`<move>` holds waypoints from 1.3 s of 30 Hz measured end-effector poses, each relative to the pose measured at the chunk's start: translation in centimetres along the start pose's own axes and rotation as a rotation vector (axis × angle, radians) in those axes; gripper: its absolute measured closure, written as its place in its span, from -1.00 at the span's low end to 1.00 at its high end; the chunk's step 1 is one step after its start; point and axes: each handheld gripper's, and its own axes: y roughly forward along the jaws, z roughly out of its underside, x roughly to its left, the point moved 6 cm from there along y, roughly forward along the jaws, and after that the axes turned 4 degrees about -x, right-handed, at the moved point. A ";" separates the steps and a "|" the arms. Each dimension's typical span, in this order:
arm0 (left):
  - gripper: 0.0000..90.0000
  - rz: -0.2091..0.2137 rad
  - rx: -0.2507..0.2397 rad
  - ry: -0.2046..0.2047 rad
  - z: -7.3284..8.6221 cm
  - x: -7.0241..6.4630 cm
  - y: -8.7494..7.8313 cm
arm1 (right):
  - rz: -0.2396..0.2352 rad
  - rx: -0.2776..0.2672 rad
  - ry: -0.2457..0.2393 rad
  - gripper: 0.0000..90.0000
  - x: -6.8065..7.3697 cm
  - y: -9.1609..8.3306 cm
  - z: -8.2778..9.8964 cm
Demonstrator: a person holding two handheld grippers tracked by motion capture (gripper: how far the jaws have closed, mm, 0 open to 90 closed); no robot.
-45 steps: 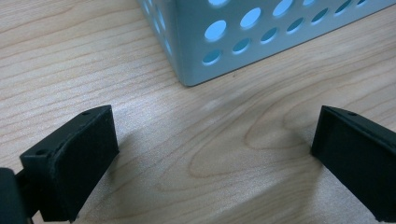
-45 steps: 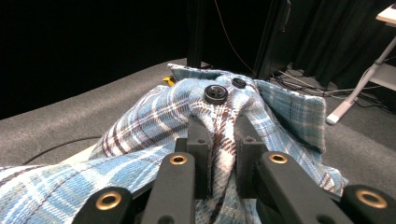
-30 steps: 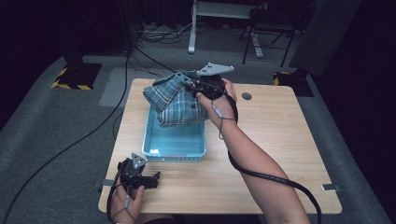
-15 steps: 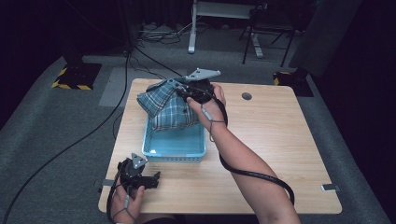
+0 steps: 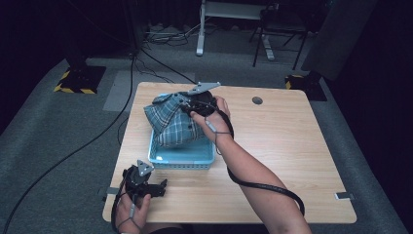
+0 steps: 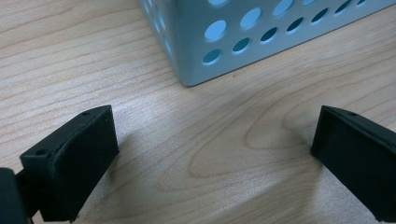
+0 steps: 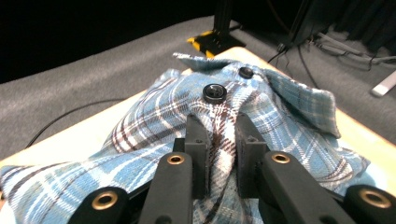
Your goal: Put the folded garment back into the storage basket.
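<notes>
Plaid shirt (image 5: pixel 171 122) in blue, white and brown checks was held bunched above the far end of the light blue perforated basket (image 5: pixel 182 159), its lower folds hanging down into the basket, which stood on the wooden table (image 5: pixel 292 146) left of the middle. No brand, label or readable writing could be made out on the shirt, the basket or the grippers (two dark buttons (image 7: pixel 215 93) near the collar were the only marks on the cloth). The right gripper (image 7: pixel 219 140) was seen pinching a fold of the shirt, its jaws drawn close with the fabric gathered between them, just below one of the buttons. In the high view the right gripper (image 5: pixel 187 105) was held over the basket's far end, with the right forearm (image 5: pixel 248 170) stretched forward from the near edge of the table and angled leftward, the hand (image 5: pixel 214 114) wrapped around the gripper's body and a black cable looped under the arm. The left gripper (image 5: pixel 158 187) was rested low on the table near the front left corner, gripped by the left hand (image 5: pixel 134 204). Its jaws were spread wide with only bare wood between them, and a corner of the basket (image 6: pixel 261 37) was seen just beyond them, apart from both.
</notes>
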 end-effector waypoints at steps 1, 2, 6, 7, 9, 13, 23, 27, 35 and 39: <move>-0.99 0.000 0.000 0.000 0.0 0.0 0.0 | 0.000 0.000 0.000 0.76 0.0 0.0 0.0; -0.99 0.000 0.000 0.000 0.0 0.0 0.0 | -0.002 0.005 -0.001 0.76 0.1 0.1 0.3; -0.99 0.000 -0.001 -0.001 0.0 0.0 0.0 | -0.010 0.034 0.010 0.75 0.1 0.6 1.5; -0.99 0.000 -0.001 -0.002 0.0 0.0 0.0 | -0.017 0.045 0.018 0.75 0.1 0.8 2.1; -0.99 0.000 -0.001 -0.001 0.0 0.0 0.0 | -0.019 0.049 0.021 0.75 0.1 0.8 2.4; -0.99 0.000 -0.001 -0.001 0.0 0.0 0.0 | -0.025 0.070 0.015 0.74 0.2 1.1 3.1; -0.99 -0.001 -0.002 -0.003 0.0 0.0 0.0 | -0.050 0.159 -0.002 0.72 1.1 2.6 5.8; -0.99 0.000 -0.002 -0.003 0.0 0.0 0.0 | -0.058 0.185 0.003 0.71 1.4 3.0 6.4; -0.99 0.000 -0.003 -0.003 0.0 0.0 0.0 | -0.063 0.211 0.008 0.69 1.7 3.3 7.3; -0.99 0.000 -0.001 -0.003 0.0 0.0 0.0 | -0.067 0.219 0.013 0.66 1.7 3.4 7.7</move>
